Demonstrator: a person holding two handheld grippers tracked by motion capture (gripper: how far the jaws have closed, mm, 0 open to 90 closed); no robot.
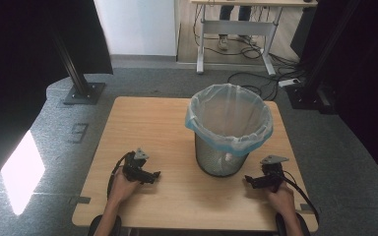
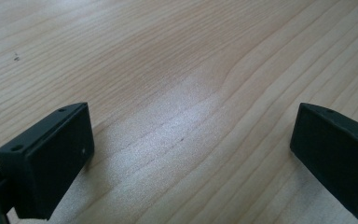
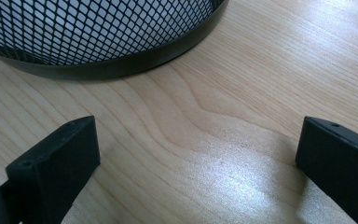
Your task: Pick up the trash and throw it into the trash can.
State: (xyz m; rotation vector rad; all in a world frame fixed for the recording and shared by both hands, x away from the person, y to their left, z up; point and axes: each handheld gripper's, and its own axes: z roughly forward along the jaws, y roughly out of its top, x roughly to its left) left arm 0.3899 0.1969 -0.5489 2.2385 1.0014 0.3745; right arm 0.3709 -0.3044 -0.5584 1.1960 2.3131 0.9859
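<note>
**Bin and liner: both grippers wait at the base**

Bin (image 1: 222, 160) stands upright on the right half of the table (image 1: 142, 118), its black mesh wall rising to a rim wrapped by a pale blue liner (image 1: 229, 142) that folds over the outside. Through the mesh something small and white shows low inside; what it is cannot be told.

The left gripper (image 1: 153, 175) rests on the wood well to the bin's left, jaws spread wide with nothing between them — in the left gripper view (image 2: 191, 154) bare table lies in the gap. The right gripper (image 1: 248, 180) sits just beside the bin's lower right edge, also wide open and empty; in the right gripper view (image 3: 198, 172) the bin's black base ring (image 3: 121, 65) curves across the top, near but not touching the jaws.

Judging from this, the work concerns the liner, and neither gripper has begun on it. To do the step well, I would raise both grippers to rim height and take the folded plastic on opposite sides — thin film only, not the mesh under it. Close gently, since the liner looks flimsy and could tear. The bin looks light and may tip or slide if only one side is pulled.

Count: one bin, one liner, one table, two grippers.
</note>
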